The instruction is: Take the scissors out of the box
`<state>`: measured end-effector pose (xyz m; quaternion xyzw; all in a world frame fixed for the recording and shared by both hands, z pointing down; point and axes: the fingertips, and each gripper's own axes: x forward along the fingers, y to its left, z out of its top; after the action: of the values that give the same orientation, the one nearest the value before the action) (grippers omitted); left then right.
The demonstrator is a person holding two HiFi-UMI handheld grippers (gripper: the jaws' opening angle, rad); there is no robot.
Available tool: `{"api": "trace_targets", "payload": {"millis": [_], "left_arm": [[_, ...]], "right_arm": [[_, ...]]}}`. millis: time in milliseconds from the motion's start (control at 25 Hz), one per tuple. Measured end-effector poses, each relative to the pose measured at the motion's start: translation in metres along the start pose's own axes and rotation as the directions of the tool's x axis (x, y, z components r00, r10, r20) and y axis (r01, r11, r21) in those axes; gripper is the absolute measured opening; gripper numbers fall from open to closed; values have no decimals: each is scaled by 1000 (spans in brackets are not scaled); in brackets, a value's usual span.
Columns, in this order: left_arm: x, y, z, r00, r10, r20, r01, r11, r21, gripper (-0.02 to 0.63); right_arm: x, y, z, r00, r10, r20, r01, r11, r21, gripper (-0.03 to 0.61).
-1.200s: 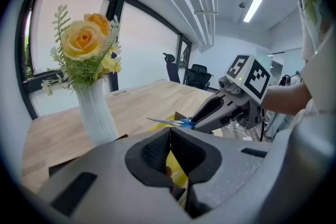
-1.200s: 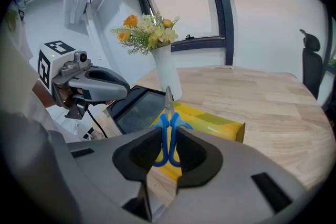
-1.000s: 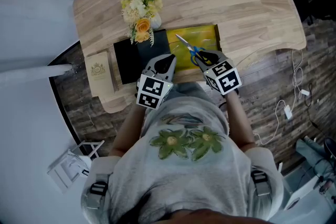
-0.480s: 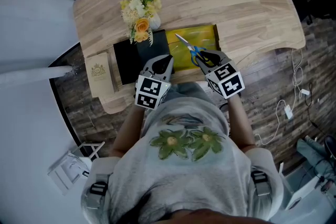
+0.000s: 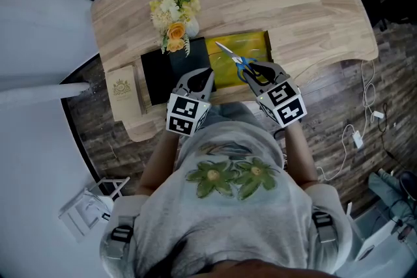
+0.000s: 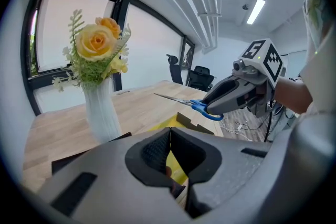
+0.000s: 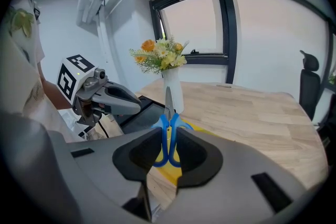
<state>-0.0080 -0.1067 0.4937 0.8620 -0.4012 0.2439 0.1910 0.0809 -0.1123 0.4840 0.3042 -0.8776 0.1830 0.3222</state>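
Note:
Blue-handled scissors (image 5: 240, 62) hang over the open yellow box (image 5: 253, 44), blades pointing away toward the far left. My right gripper (image 5: 252, 69) is shut on their handle loops; in the right gripper view the scissors (image 7: 168, 131) stand between the pads with the blades upward. My left gripper (image 5: 208, 72) rests at the box's near left edge, beside the black lid (image 5: 160, 75). Its pads (image 6: 157, 152) meet at the tips; whether they pinch the box wall I cannot tell. From the left gripper view the scissors (image 6: 199, 106) and right gripper (image 6: 209, 109) show above the box.
A white vase of yellow flowers (image 5: 174, 15) stands just behind the black lid. A beige carton (image 5: 123, 92) lies at the table's near left corner. The wooden table (image 5: 306, 3) stretches far and right. Cables (image 5: 357, 137) lie on the floor at right.
My right gripper has risen a little with the scissors, lifting them higher above the box. The left gripper has stayed put.

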Motion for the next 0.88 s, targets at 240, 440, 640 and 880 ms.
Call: {"api": "trace_targets", "payload": {"millis": [240, 440, 640, 880], "left_arm": [[-2, 0, 4, 1000, -5, 15, 5, 1000, -6, 8], [-4, 2, 5, 1000, -2, 16, 2, 1000, -8, 8], [-5, 3, 4, 1000, -2, 16, 2, 1000, -12, 8], [-5, 3, 5, 1000, -7, 18, 7, 1000, -14, 8]], "right_arm": [[-12, 0, 12, 999, -16, 29, 16, 1000, -20, 84], [-20, -2, 22, 998, -35, 50, 37, 999, -40, 84], [-23, -2, 27, 997, -45, 65, 48, 998, -46, 84], [-25, -1, 30, 996, -52, 75, 57, 997, -61, 84]]}}
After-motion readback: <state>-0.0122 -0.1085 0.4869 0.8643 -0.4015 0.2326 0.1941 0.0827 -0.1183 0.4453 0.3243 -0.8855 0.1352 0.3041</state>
